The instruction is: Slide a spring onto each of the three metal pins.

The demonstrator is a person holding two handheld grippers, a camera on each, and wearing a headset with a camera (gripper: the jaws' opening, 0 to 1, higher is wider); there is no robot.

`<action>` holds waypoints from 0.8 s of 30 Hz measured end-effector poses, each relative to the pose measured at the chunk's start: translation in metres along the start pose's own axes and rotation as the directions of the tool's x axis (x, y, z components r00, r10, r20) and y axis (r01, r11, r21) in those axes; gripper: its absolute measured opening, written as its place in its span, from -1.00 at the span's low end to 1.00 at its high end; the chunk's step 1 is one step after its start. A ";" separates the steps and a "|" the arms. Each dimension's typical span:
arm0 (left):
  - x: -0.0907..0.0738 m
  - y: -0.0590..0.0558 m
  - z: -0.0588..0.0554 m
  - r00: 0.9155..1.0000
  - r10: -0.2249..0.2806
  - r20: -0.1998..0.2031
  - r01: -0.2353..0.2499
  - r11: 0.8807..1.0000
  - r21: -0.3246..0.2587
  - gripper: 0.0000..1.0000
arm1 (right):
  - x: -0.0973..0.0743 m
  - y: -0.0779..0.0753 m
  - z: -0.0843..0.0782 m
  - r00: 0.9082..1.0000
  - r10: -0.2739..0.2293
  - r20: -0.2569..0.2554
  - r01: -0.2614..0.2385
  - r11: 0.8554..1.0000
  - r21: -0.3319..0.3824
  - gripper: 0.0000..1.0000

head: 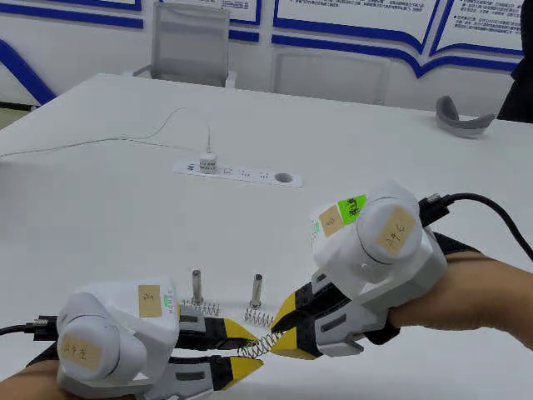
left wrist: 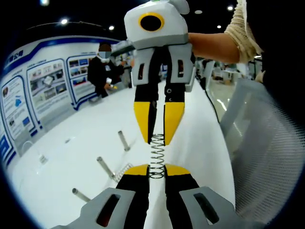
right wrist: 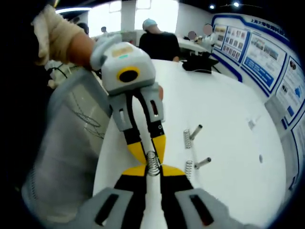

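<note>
Head view: the left gripper [head: 247, 350] sits at the near edge of the picture, low and left, and the right gripper [head: 279, 333] comes in from the right, tip to tip with it. Both stand just above the white table [head: 100, 208]. A held spring [head: 260, 346] spans the short gap between them. Each pair of jaws is closed to a narrow slit on one end of it, the left on the near-left end and the right on the other. The left gripper view confirms this, with its own yellow tips pinched on one end of the coil and the opposing tips on the other end.

Just beyond the tips stand the left pin [head: 197, 286] and the right pin [head: 256, 291], both upright and bare. A loose spring [head: 200, 308] lies flat at the foot of the left pin. A second loose spring [head: 260, 317] lies at the foot of the right pin, just beside the right gripper's upper jaw. The held spring is level with the pin bases, in front of the right pin and apart from it. The left gripper view adds a third pin [left wrist: 80, 194] in line with the others, also bare.

Behind the pins the tabletop runs open to a power strip [head: 237, 172] with a cable [head: 125, 137] trailing left. A grey curved object [head: 462, 121] lies near the far right edge. A chair [head: 190, 42] stands at the far edge.
</note>
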State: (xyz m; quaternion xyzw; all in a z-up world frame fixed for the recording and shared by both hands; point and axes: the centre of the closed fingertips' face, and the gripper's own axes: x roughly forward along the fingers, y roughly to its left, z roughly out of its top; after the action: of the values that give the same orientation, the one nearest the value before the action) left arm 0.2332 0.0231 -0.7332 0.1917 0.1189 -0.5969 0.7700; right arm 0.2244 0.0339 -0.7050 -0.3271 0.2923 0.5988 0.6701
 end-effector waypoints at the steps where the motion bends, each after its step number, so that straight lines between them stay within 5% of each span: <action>1: 0.000 0.000 0.000 1.000 -0.001 0.000 0.001 1.000 0.001 -0.77 | 0.000 0.000 0.002 1.000 0.000 0.003 0.000 1.000 -0.005 -0.77; 16: 0.000 -0.001 0.004 1.000 -0.001 0.017 0.001 1.000 -0.014 -0.78 | 0.003 0.003 0.021 0.999 -0.002 0.035 0.003 0.999 -0.036 -0.76; 24: -0.001 0.001 0.005 1.000 0.007 0.028 -0.006 1.000 -0.029 -0.78 | 0.004 0.001 0.016 1.000 -0.011 0.018 0.011 1.000 -0.029 -0.70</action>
State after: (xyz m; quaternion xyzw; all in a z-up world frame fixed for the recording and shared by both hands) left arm 0.2336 0.0218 -0.7284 0.1726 0.1160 -0.5953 0.7761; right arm 0.2240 0.0486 -0.6986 -0.3332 0.2756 0.6022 0.6711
